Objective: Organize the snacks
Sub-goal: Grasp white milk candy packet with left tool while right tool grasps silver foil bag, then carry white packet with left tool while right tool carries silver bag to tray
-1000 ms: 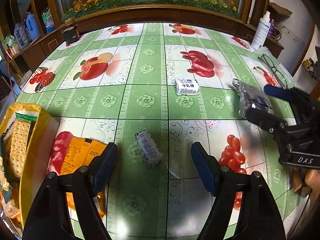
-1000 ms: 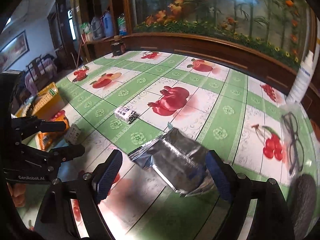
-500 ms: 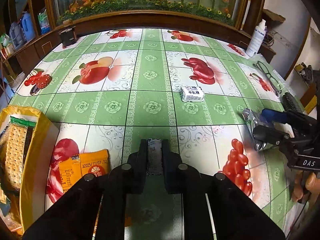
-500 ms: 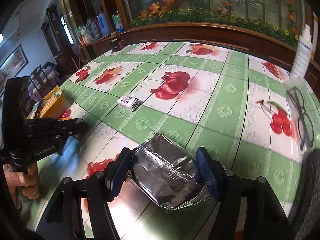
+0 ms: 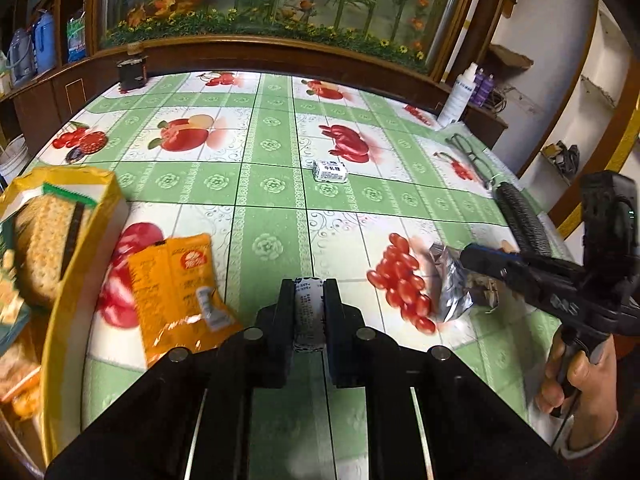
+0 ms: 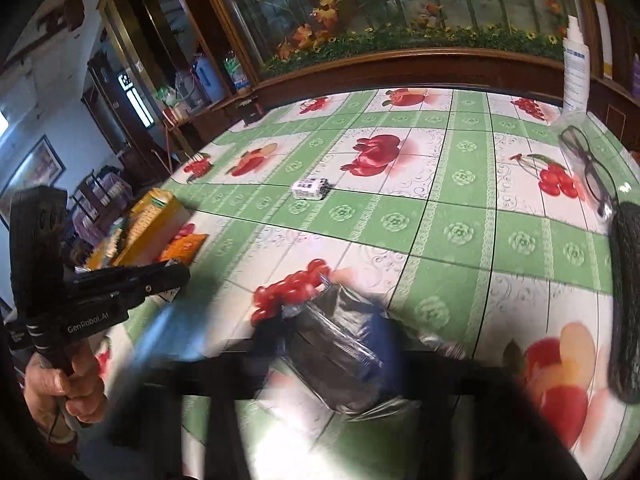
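Observation:
My left gripper [image 5: 308, 292] is shut on a small white snack packet [image 5: 308, 312], held a little above the fruit-print tablecloth [image 5: 272, 184]. To its right, my right gripper [image 5: 466, 258] is shut on a crumpled silver foil pack [image 5: 452, 288]; in the blurred right wrist view the same foil pack [image 6: 340, 344] sits squeezed between its blue pads. An orange snack bag [image 5: 176, 296] lies flat at the left, beside a yellow box [image 5: 60, 240] of crackers and other snacks. A small white candy pack [image 5: 329, 171] rests mid-table.
Black glasses [image 6: 588, 164] and a dark ribbed object [image 6: 626, 304] lie along the table's right edge, with a white spray bottle [image 5: 458, 96] behind them. A small dark box [image 5: 131, 74] stands at the far left corner. A wooden cabinet with a flower display backs the table.
Both grippers closed: the left on the small white packet, the right on the silver foil pack. Both lifted and drew back toward the near side, and the right wrist rolled.

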The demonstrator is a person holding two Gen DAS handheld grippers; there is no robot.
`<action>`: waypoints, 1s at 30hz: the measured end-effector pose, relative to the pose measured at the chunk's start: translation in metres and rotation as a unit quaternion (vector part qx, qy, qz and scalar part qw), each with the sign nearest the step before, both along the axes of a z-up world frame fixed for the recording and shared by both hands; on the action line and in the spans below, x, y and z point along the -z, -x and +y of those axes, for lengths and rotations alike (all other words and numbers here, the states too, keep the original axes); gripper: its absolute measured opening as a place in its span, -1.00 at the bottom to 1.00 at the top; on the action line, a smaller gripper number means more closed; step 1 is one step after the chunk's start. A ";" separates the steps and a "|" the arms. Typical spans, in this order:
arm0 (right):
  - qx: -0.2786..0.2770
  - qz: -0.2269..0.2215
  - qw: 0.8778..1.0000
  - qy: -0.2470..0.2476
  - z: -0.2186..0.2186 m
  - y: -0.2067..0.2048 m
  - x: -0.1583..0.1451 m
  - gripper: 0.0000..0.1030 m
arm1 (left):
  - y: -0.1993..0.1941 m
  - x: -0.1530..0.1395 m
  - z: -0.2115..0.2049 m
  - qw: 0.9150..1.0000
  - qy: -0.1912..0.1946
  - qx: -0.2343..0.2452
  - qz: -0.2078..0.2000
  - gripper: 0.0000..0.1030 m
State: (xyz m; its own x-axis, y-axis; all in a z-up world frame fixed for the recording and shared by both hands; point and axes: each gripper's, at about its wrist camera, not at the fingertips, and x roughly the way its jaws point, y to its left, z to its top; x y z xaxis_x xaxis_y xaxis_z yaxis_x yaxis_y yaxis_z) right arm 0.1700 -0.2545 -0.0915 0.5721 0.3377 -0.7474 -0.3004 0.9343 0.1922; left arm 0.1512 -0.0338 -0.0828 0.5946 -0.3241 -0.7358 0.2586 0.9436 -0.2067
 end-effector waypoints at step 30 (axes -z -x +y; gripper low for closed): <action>-0.131 0.032 0.976 0.174 0.047 0.034 0.029 0.16 | 0.074 -0.029 0.051 0.999 0.017 -0.020 -0.023 -0.79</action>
